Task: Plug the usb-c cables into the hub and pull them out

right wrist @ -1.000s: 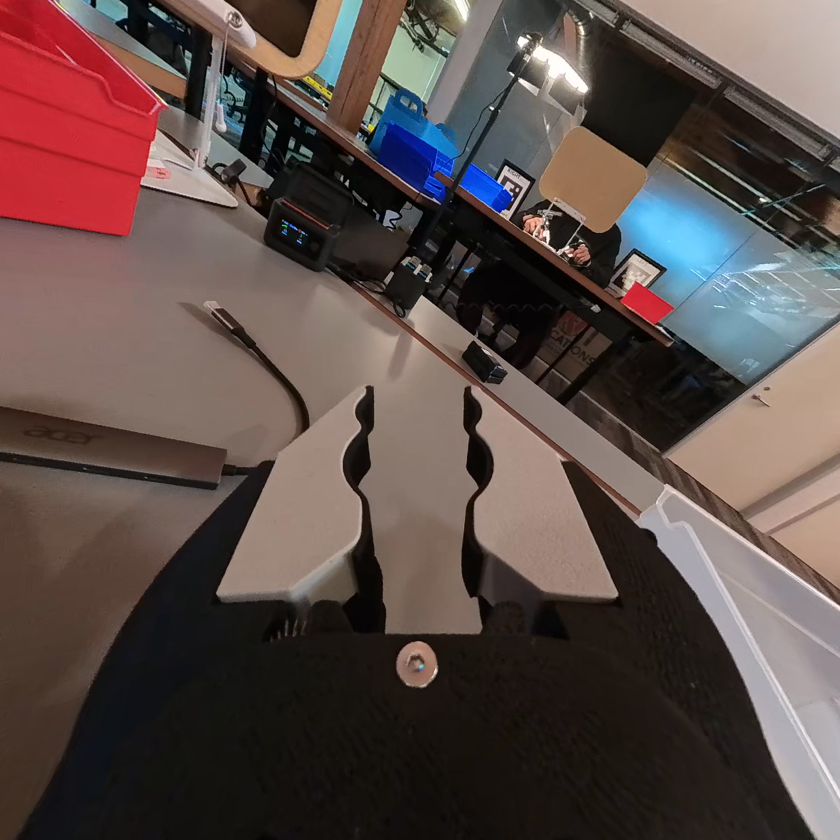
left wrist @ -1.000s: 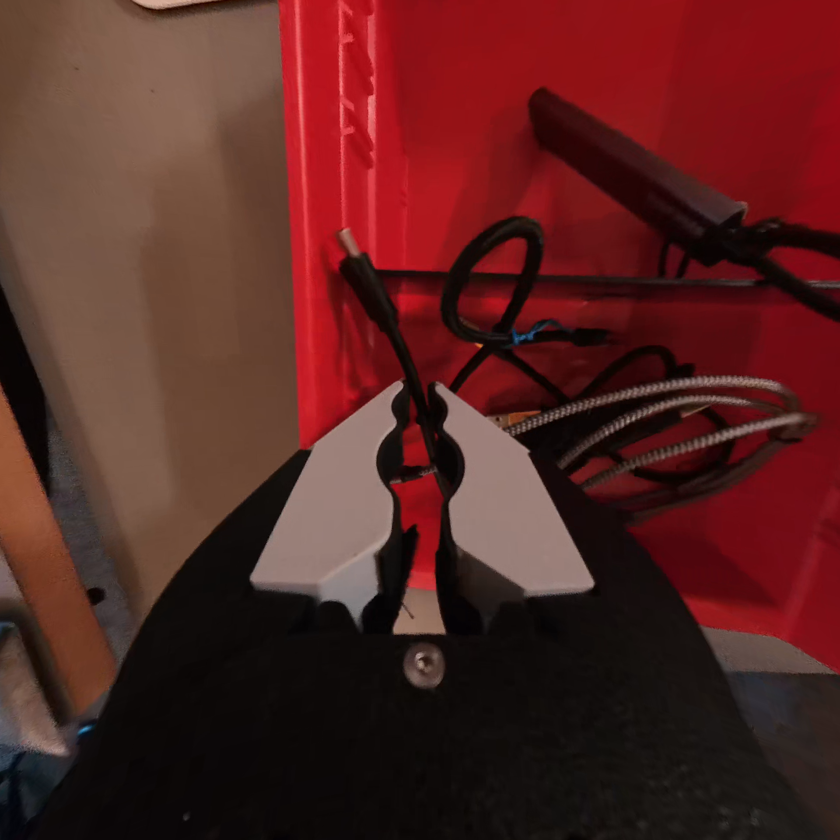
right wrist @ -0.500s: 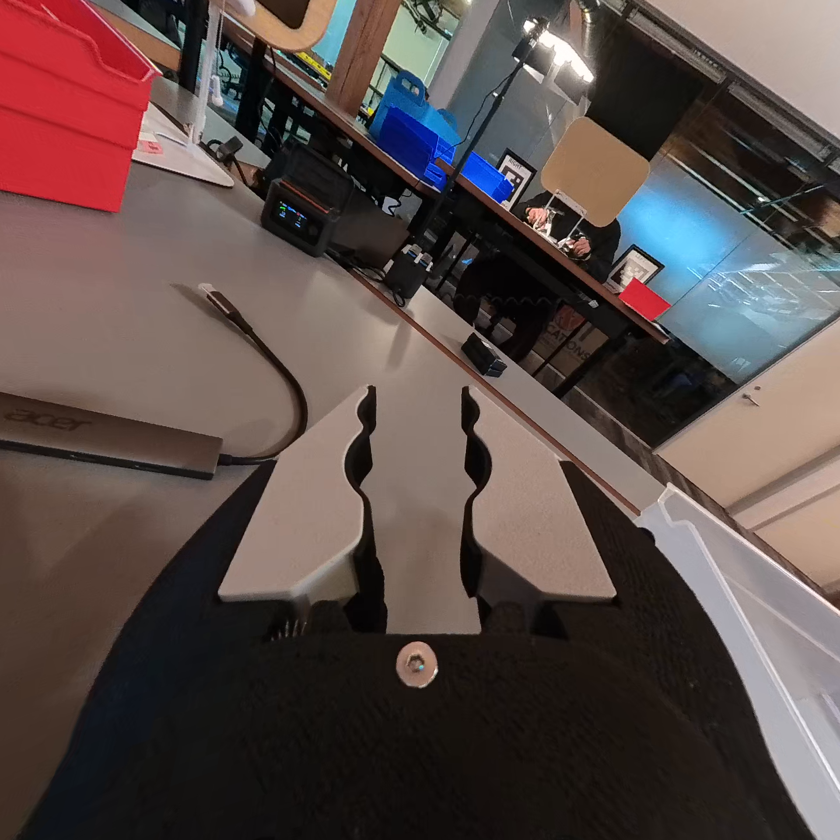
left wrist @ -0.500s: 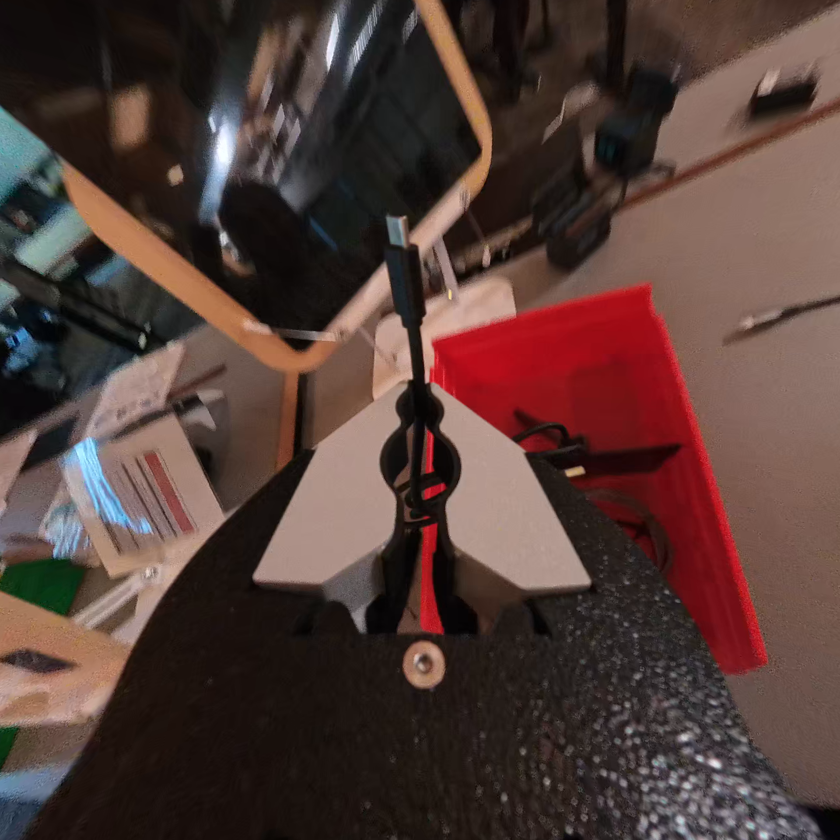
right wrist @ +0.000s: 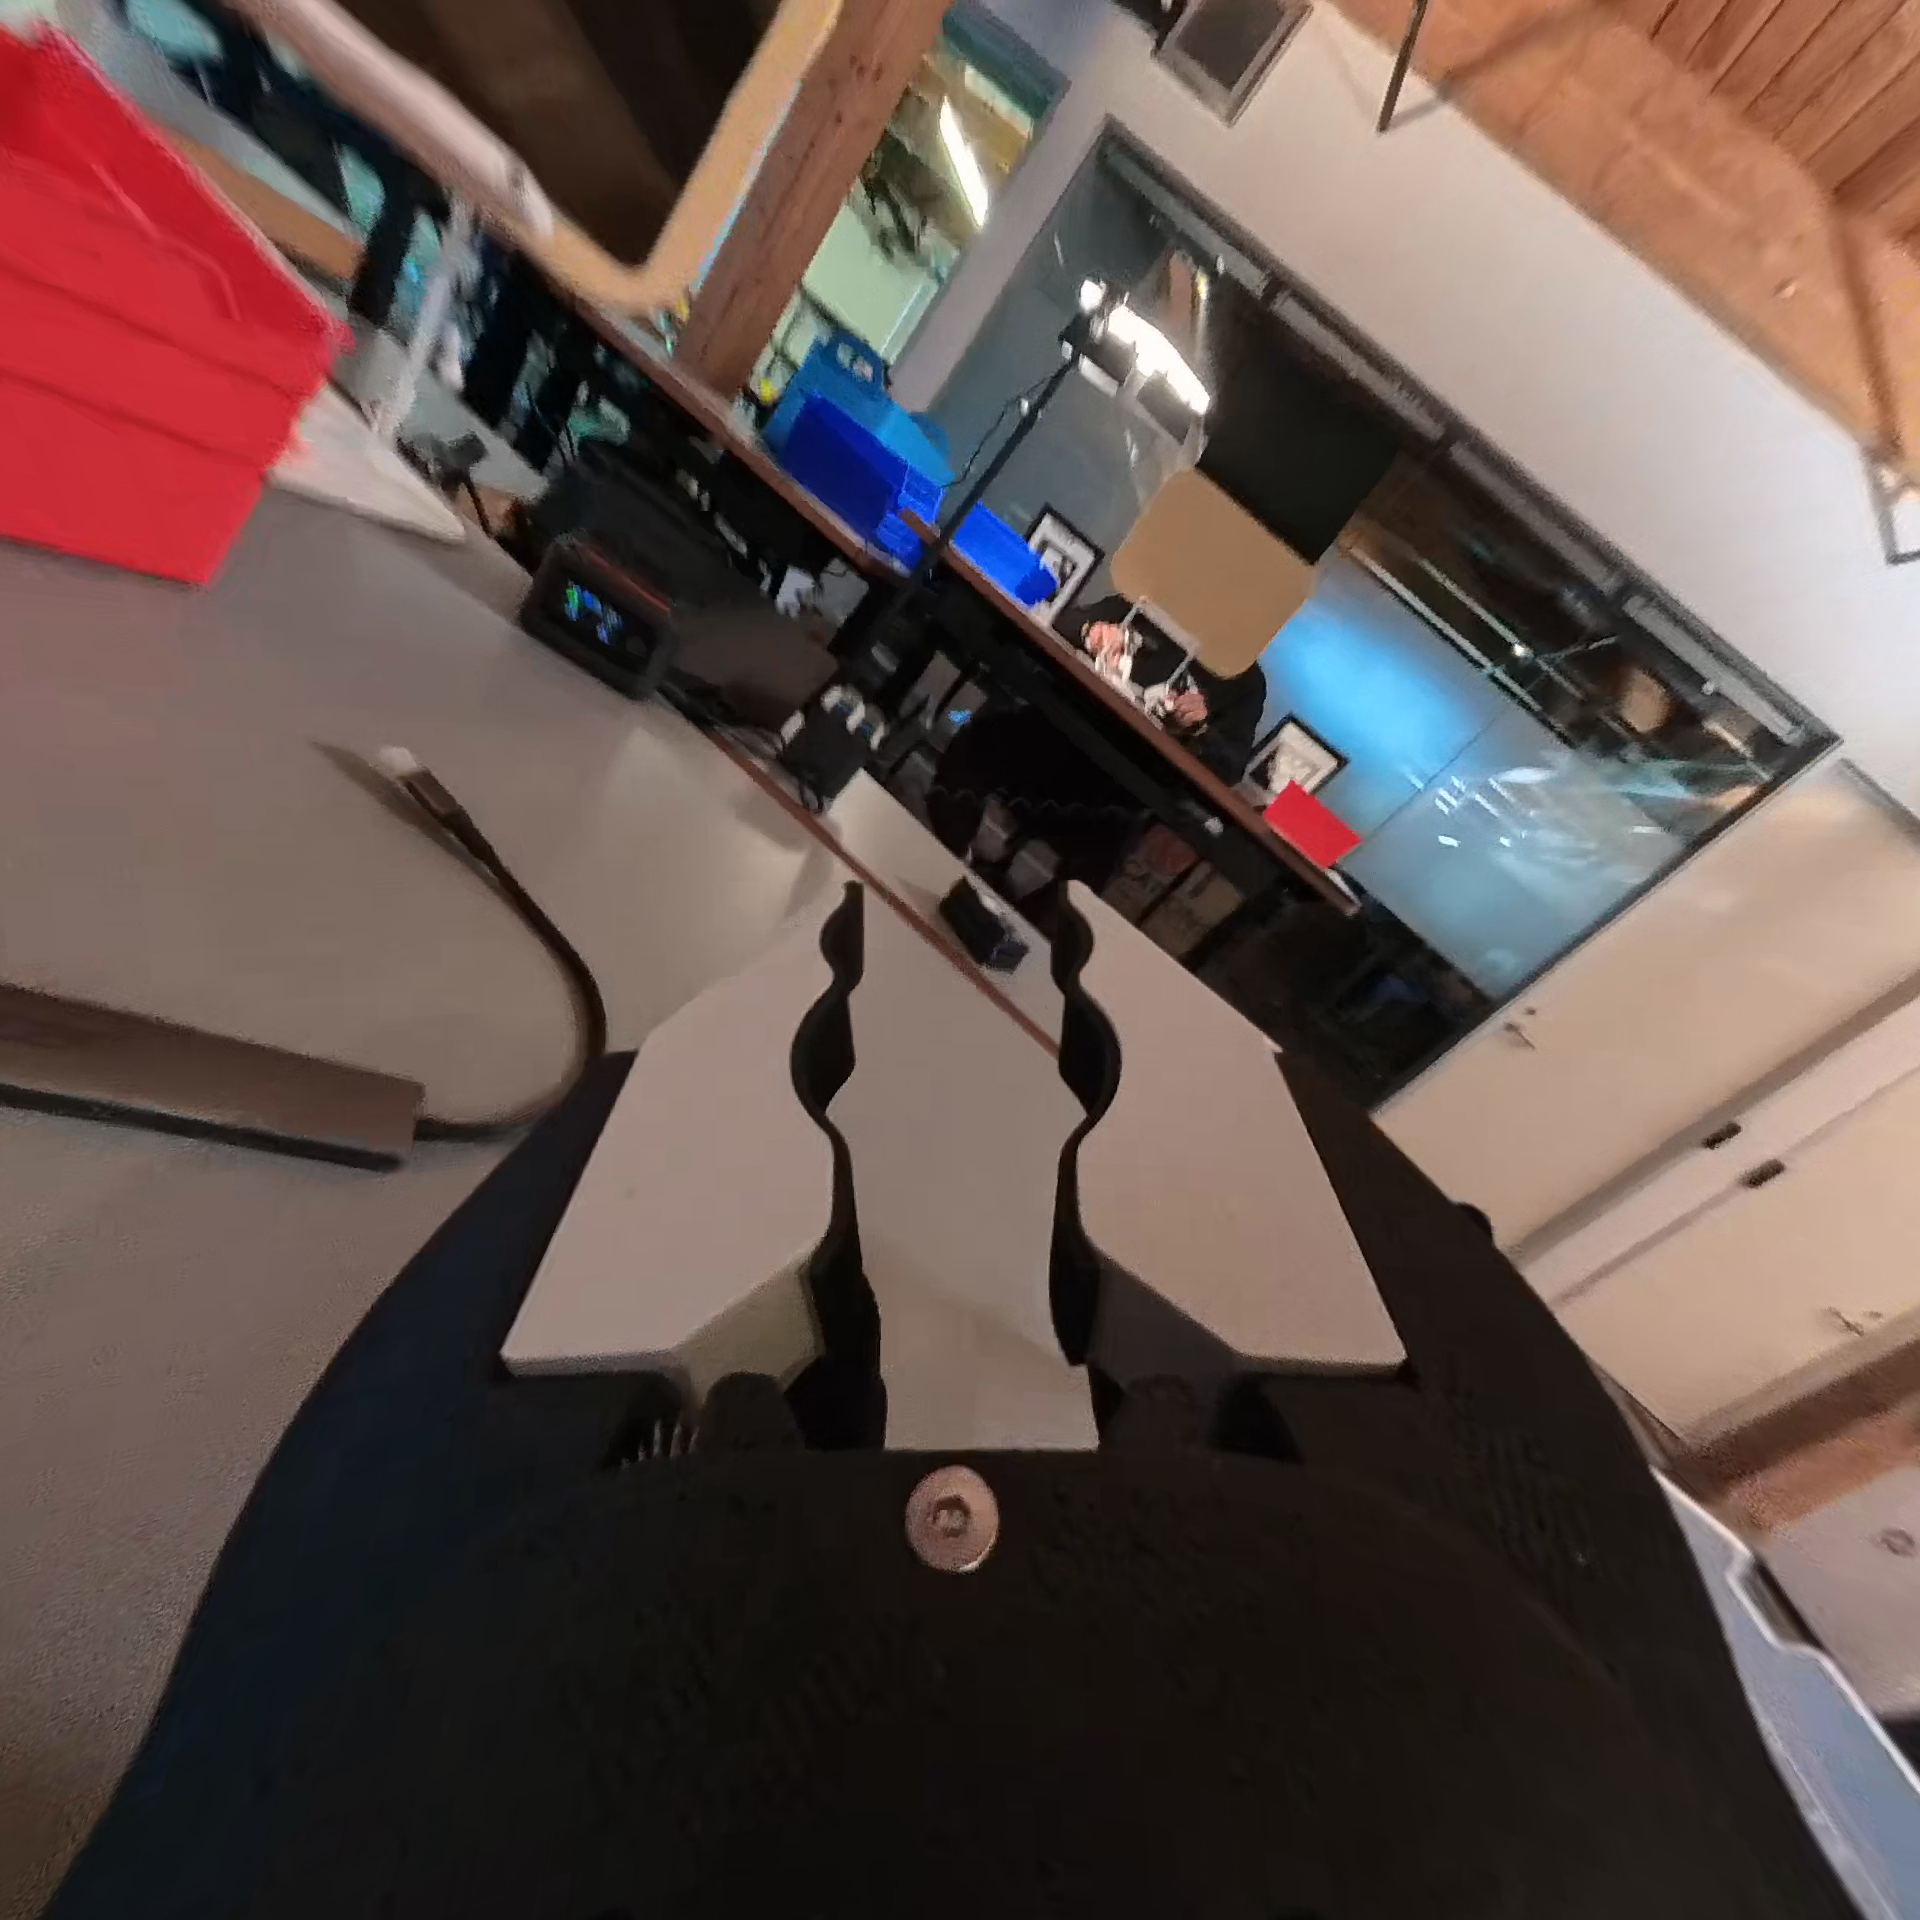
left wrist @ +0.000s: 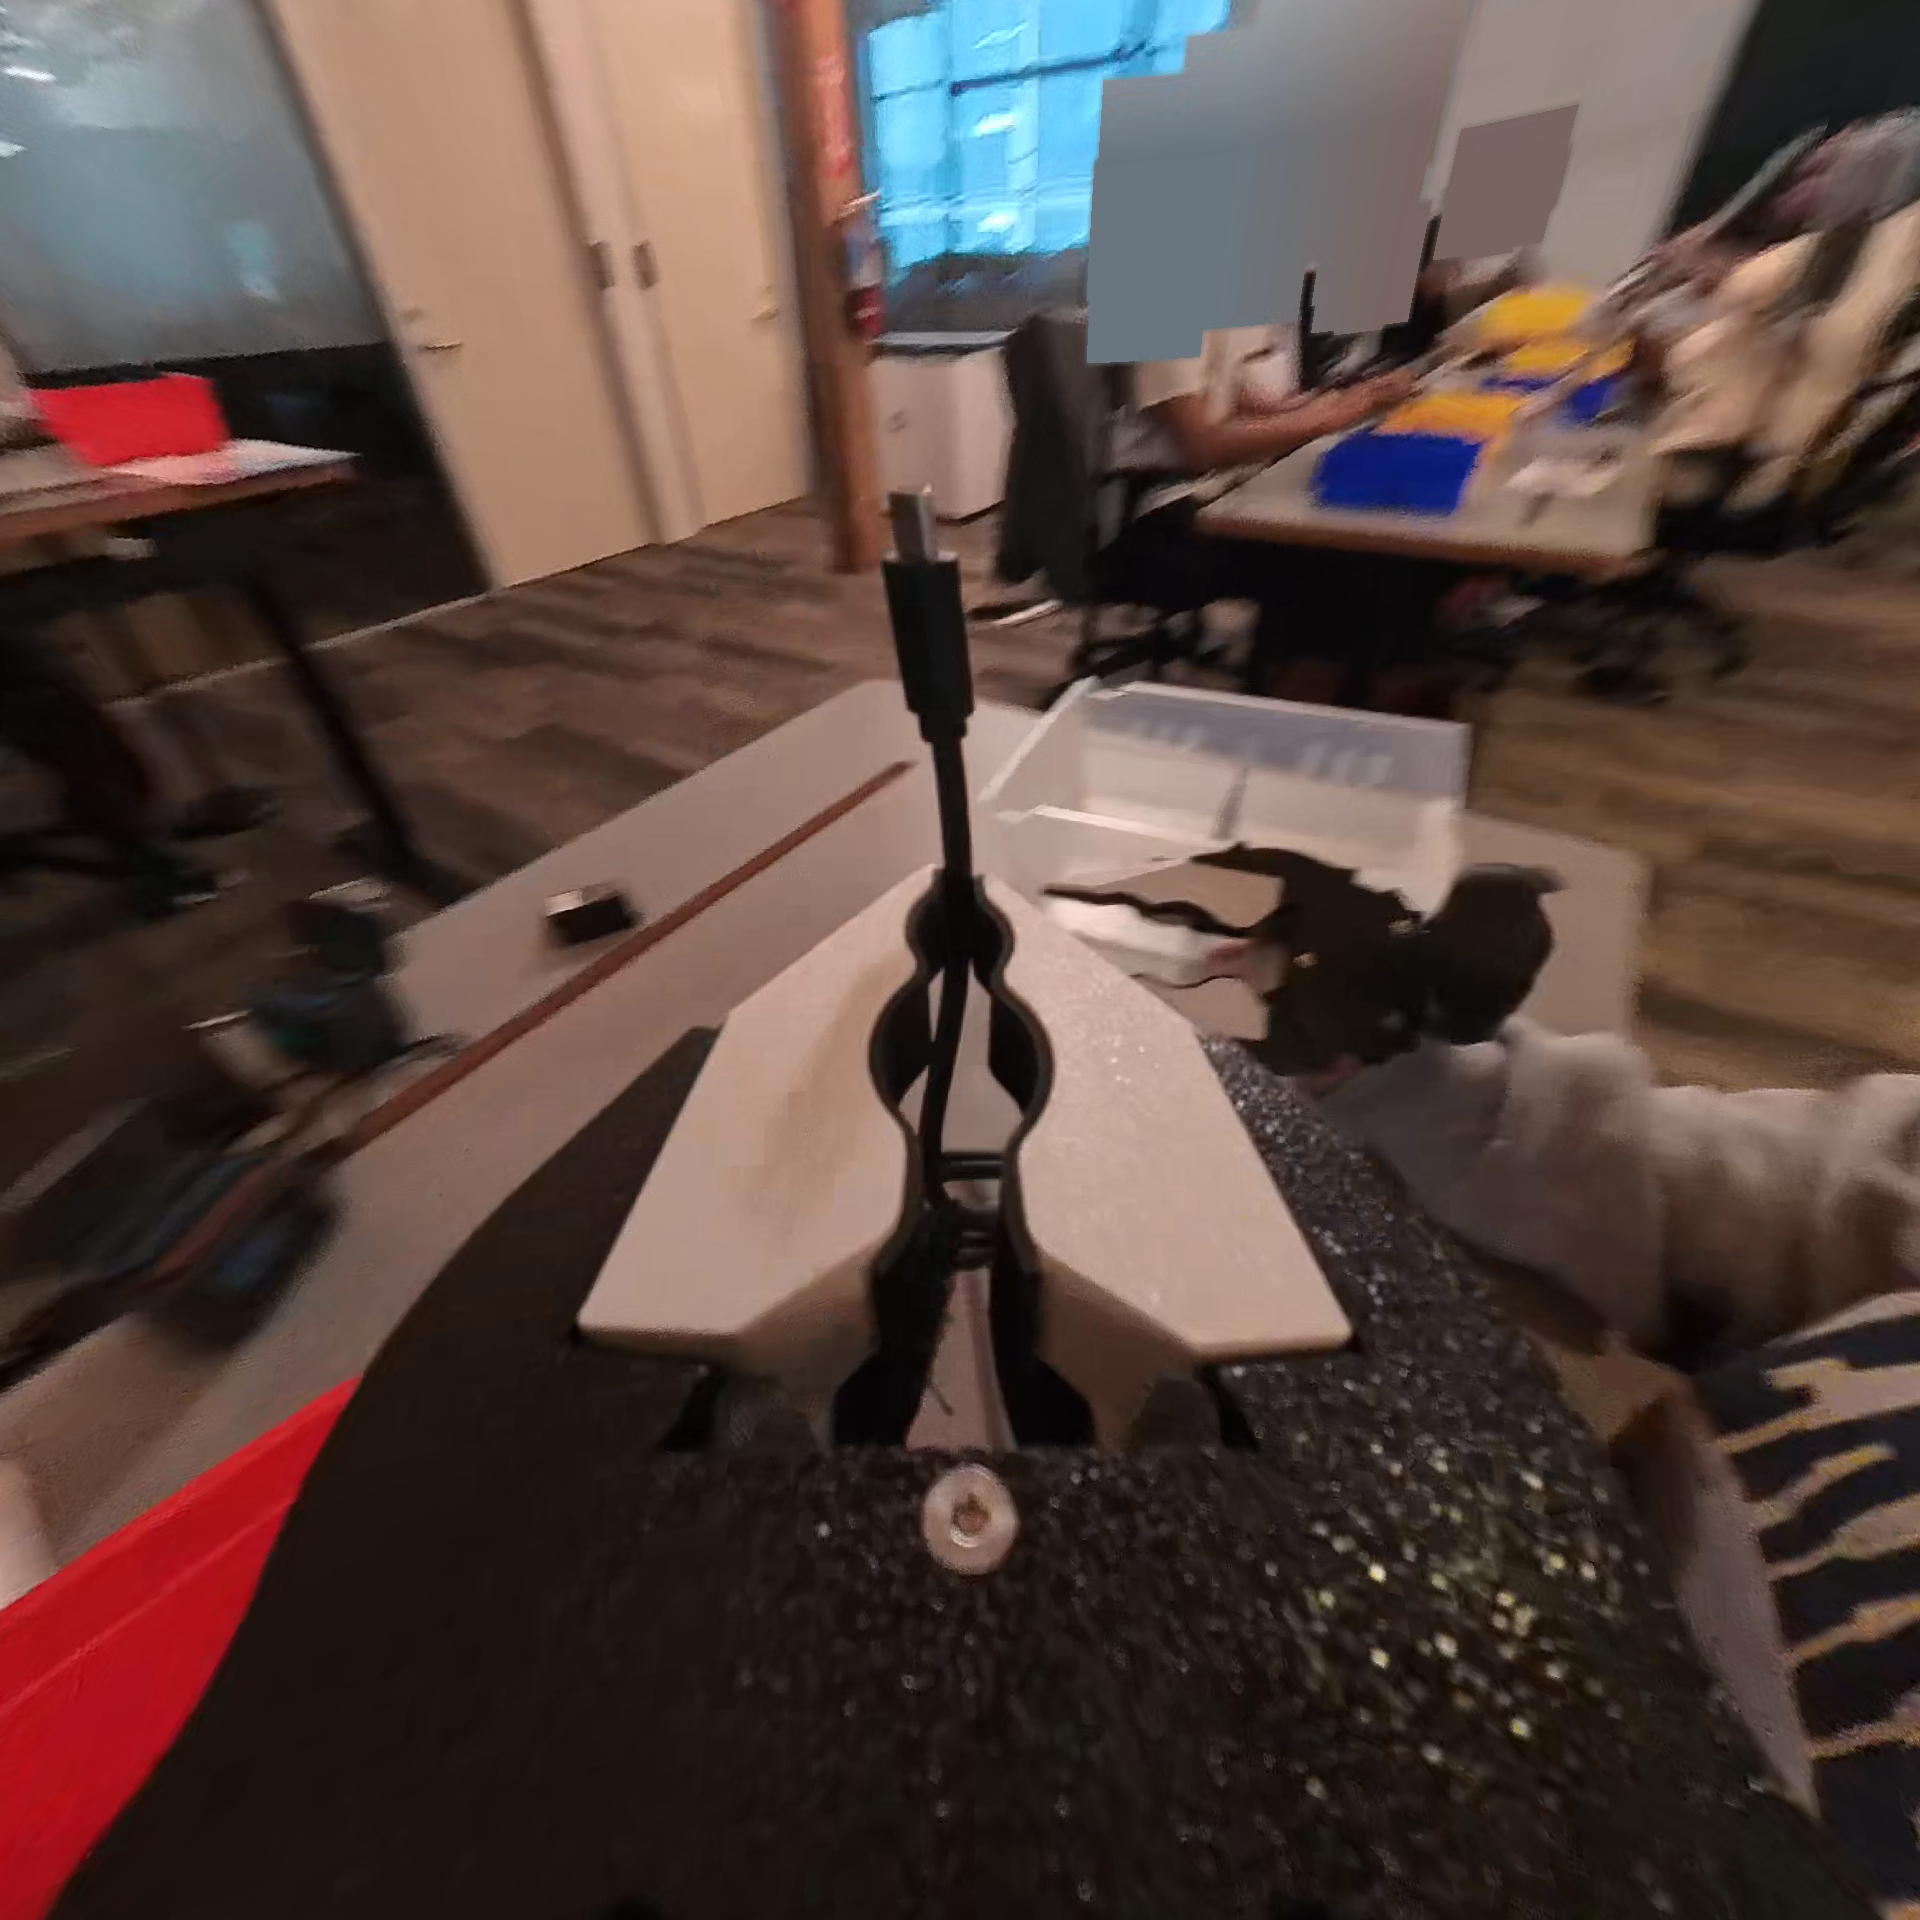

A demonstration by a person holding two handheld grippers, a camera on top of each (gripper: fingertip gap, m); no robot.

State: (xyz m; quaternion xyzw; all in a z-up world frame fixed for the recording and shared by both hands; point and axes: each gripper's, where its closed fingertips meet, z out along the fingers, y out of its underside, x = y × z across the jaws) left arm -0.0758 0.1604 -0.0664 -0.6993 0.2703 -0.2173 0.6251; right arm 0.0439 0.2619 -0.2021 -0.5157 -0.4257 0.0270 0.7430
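Note:
My left gripper (left wrist: pixel 956 883) is shut on a black usb-c cable (left wrist: pixel 928 644). The plug stands up past the fingertips with its metal tip on top, and the rest of the cable hangs between the fingers. The right gripper also shows in the left wrist view (left wrist: pixel 1299 935), low over the table, held by a grey-sleeved arm. My right gripper (right wrist: pixel 961 914) is open and empty above the grey table (right wrist: pixel 208 779). The grey hub (right wrist: pixel 208 1081) lies at the left, its own black cord (right wrist: pixel 540 935) curving away to a plug on the table.
A red bin (right wrist: pixel 125 353) stands at the far left of the table, and its corner shows in the left wrist view (left wrist: pixel 135 1621). A clear bin (left wrist: pixel 1236 769) sits at the table's far end. A small black power unit (right wrist: pixel 603 623) stands at the back edge. People sit at other desks. The gap from one gripper's tips to the other's is roughly 20 cm. It is some 15 cm from my right tips to the grey hub (right wrist: pixel 208 1081).
My left gripper has lifted the cable out of the red bin and swung round to face across the table toward the right gripper. My right gripper has tilted upward slightly, still open.

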